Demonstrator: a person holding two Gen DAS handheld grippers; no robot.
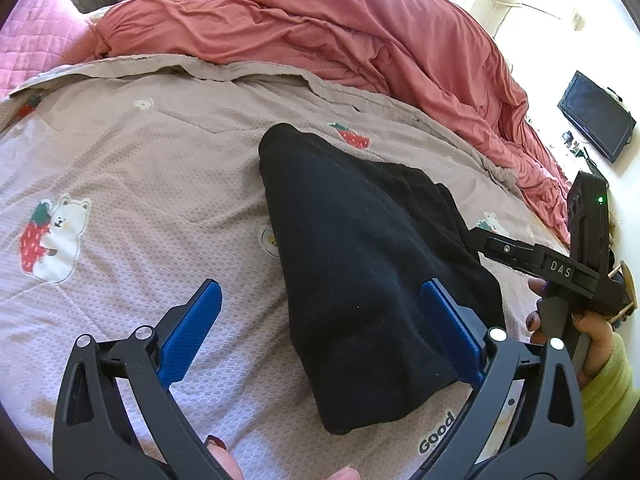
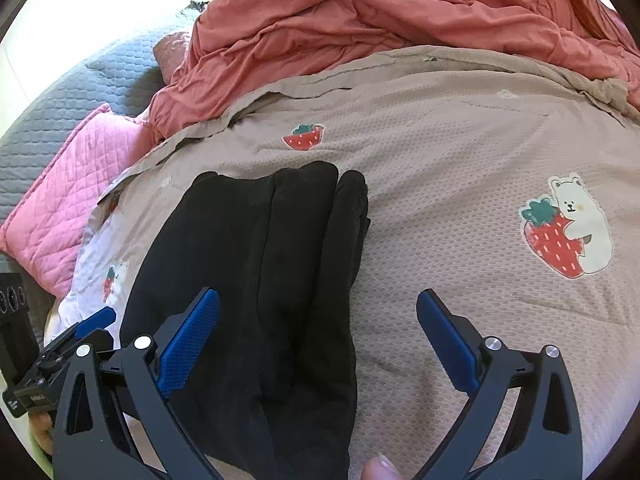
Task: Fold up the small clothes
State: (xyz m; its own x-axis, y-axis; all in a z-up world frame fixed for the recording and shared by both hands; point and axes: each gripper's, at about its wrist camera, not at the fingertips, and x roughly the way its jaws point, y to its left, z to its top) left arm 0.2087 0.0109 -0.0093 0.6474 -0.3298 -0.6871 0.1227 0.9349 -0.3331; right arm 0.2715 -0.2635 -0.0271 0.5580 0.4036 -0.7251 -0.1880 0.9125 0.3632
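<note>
Left wrist view shows the left gripper [image 1: 320, 320] spread wide, its blue pads [image 1: 192, 332] well apart and grasping nothing; the right-hand pad sits over the edge of the black garment [image 1: 360, 280], though whether it touches the cloth I cannot tell. That garment lies folded in a long dark wedge across the centre of the frame, narrow at its far end and broad toward the camera. At the right edge the right gripper [image 1: 492, 244] reaches in beside the garment, its tips hidden against the dark cloth, held by a hand [image 1: 592, 340] in a yellow-green sleeve. Right wrist view shows the right gripper [image 2: 318, 340] released as well, jaws wide, the left pad [image 2: 188, 344] over the black garment [image 2: 260, 280] and the other over bare bedding; nothing is clamped. From here the garment fills the lower left centre, layered in lengthwise folds. The left gripper [image 2: 92, 320] pokes in at the lower left, just beside the cloth. Everything rests on a beige quilted bedspread [image 1: 160, 160] printed with strawberries and white bears [image 1: 60, 236]. Beyond it, across the top of both frames, a rumpled coral duvet [image 1: 320, 32] is heaped, with a pink quilted pillow [image 1: 40, 44] and grey bedding [image 2: 80, 92] at the upper left. A dark screen [image 1: 596, 116] hangs on the pale wall at right.
</note>
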